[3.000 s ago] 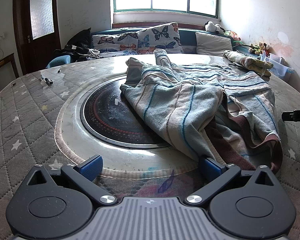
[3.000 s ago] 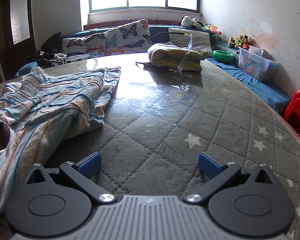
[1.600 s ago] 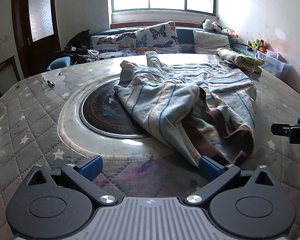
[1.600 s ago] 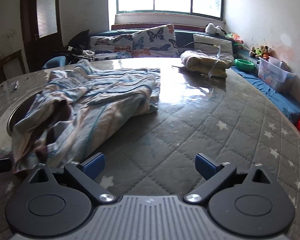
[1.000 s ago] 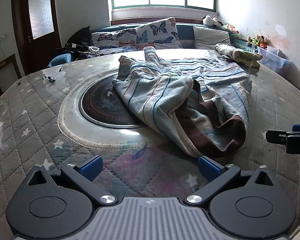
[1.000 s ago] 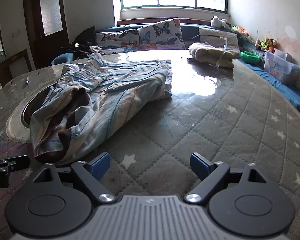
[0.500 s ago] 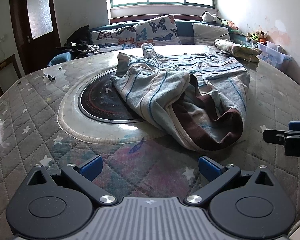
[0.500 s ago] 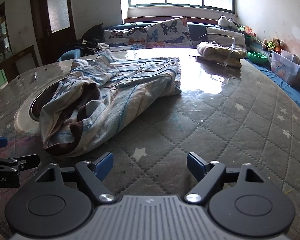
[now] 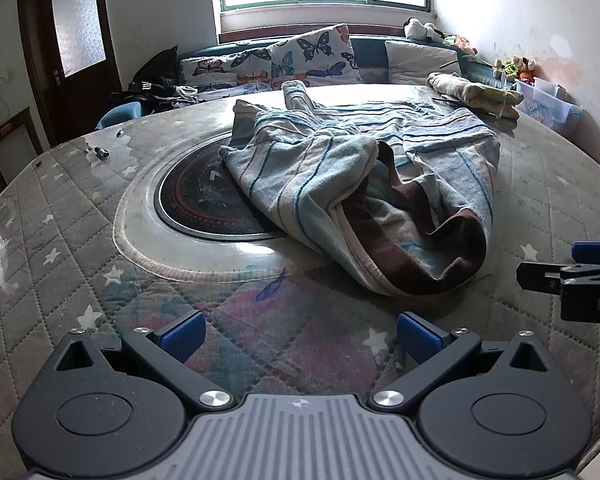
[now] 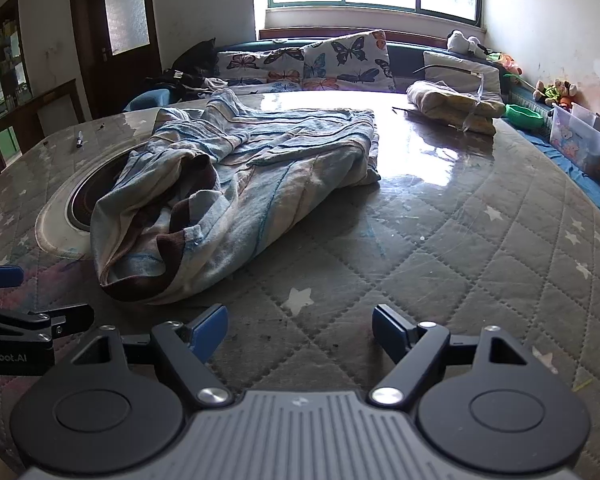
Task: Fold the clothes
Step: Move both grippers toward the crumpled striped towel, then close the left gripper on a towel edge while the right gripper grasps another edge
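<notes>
Striped knit sweater (image 9: 364, 200), pale blue with a brown ribbed hem, lies rumpled on the quilted, star-printed table (image 9: 60, 216), partly over the dark round inset (image 9: 204, 204). Left gripper (image 9: 298, 330) hangs wide, empty, short of the hem. Right gripper (image 10: 300, 326), also empty, has narrowed slightly but remains wide. Both now sit farther back from the sweater. Only the right view shows the green bowl (image 10: 524, 114).

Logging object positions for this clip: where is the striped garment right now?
The striped garment lies crumpled mid-table in both wrist views, its left part over the round dark inset, the folded yellowish cloth beyond it to the right.
</notes>
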A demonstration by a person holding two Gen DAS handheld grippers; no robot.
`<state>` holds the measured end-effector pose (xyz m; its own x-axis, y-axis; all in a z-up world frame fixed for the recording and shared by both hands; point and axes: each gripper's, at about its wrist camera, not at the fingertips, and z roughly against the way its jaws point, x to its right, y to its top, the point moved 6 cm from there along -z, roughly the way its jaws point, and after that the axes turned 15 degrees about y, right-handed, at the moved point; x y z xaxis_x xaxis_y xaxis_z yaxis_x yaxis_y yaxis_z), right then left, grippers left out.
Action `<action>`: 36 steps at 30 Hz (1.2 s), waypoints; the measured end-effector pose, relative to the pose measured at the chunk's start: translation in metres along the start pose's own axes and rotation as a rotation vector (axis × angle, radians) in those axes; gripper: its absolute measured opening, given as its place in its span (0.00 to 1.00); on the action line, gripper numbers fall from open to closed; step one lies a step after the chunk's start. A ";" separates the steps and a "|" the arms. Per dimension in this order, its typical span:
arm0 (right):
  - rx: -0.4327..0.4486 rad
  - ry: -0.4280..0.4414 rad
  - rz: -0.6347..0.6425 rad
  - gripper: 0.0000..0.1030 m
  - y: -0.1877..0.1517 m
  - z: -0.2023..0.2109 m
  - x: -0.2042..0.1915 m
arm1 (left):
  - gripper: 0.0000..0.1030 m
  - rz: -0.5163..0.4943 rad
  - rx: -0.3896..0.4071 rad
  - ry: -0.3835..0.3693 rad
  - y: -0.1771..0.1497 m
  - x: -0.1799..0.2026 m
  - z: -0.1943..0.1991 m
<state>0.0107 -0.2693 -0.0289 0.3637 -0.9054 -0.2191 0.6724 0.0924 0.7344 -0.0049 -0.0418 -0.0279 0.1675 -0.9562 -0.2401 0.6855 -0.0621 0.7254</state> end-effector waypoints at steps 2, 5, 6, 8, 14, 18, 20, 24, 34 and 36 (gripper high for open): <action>-0.002 0.000 0.001 0.79 0.000 0.000 0.000 | 1.00 -0.001 -0.001 -0.001 0.000 0.000 -0.001; -0.001 0.002 0.002 0.79 0.001 -0.001 -0.001 | 1.00 -0.001 -0.002 -0.002 0.000 0.000 -0.001; -0.002 0.002 0.004 0.79 0.001 -0.001 -0.001 | 1.00 -0.001 -0.004 -0.002 0.000 0.000 -0.002; -0.004 0.001 0.006 0.79 0.001 -0.002 -0.002 | 1.00 0.000 -0.005 -0.002 0.001 0.000 -0.003; -0.009 0.001 0.012 0.79 0.003 -0.005 -0.003 | 1.00 -0.001 -0.010 -0.005 0.002 0.000 -0.006; -0.008 0.003 0.014 0.79 0.005 -0.006 -0.003 | 1.00 0.000 -0.013 -0.006 0.003 0.001 -0.007; -0.009 0.002 0.014 0.79 0.006 -0.006 -0.003 | 1.00 0.001 -0.015 -0.006 0.004 0.001 -0.009; -0.006 0.004 0.015 0.79 0.010 -0.007 -0.003 | 1.00 0.004 -0.018 -0.007 0.007 0.000 -0.011; -0.005 0.014 0.021 0.79 0.019 -0.012 -0.005 | 1.00 0.016 -0.013 -0.009 0.018 -0.004 -0.014; -0.004 0.017 0.023 0.79 0.023 -0.013 -0.005 | 1.00 0.021 -0.007 -0.006 0.022 -0.006 -0.014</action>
<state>0.0323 -0.2578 -0.0194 0.3897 -0.8960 -0.2128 0.6663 0.1148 0.7368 0.0194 -0.0330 -0.0191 0.1776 -0.9591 -0.2205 0.6868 -0.0397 0.7258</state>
